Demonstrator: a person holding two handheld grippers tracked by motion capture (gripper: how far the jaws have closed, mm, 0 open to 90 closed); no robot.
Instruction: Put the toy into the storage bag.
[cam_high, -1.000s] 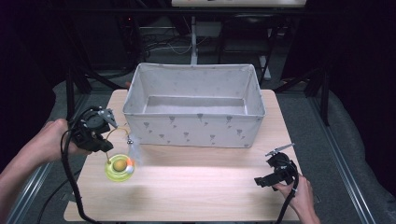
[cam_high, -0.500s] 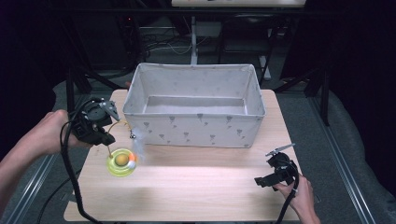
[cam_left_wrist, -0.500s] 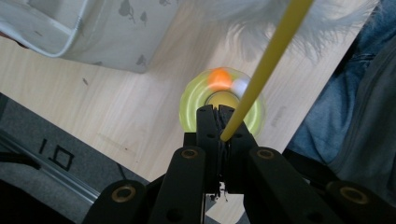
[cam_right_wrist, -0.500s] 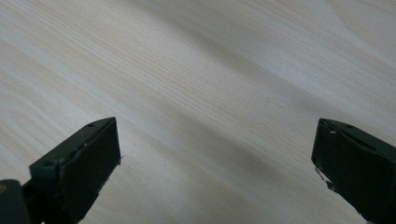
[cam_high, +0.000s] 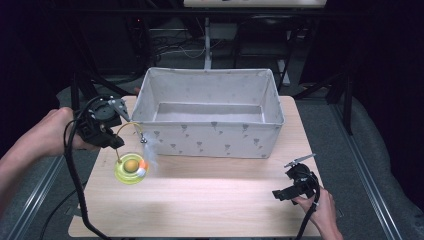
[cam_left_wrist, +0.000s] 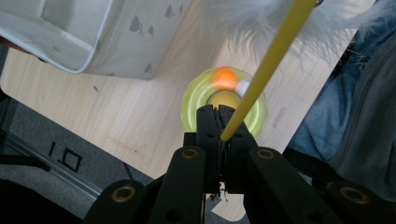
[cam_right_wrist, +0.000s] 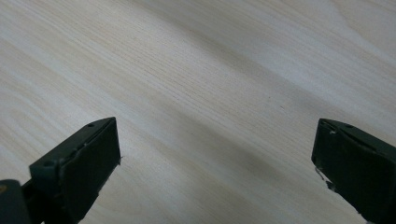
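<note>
A yellow-green disc toy (cam_high: 131, 169) with an orange ball (cam_high: 143, 164) is at the table's left, in front of the fabric bin (cam_high: 210, 137). A thin yellow rod (cam_high: 120, 150) rises from it and curves to a white feather (cam_high: 151, 152). My left gripper (cam_high: 118, 145) is shut on that rod. In the left gripper view the rod (cam_left_wrist: 266, 70) runs out of the closed jaws, with the disc (cam_left_wrist: 194, 100), its orange ball (cam_left_wrist: 224, 77) and the feather (cam_left_wrist: 243, 14) beyond. My right gripper (cam_high: 281, 193) rests open at the front right, its jaws (cam_right_wrist: 217, 154) wide over bare wood.
The grey-white fabric bin (cam_left_wrist: 93, 37) with small tree prints fills the back half of the wooden table (cam_high: 210, 205). A cable (cam_high: 75, 175) trails from the left gripper over the table's left edge. A person's jeans-clad leg (cam_left_wrist: 355, 93) is beside the table.
My left gripper has moved up and away from the front edge with the rod in it, and the disc toy has shifted with it toward the bin. The right gripper has stayed put.
</note>
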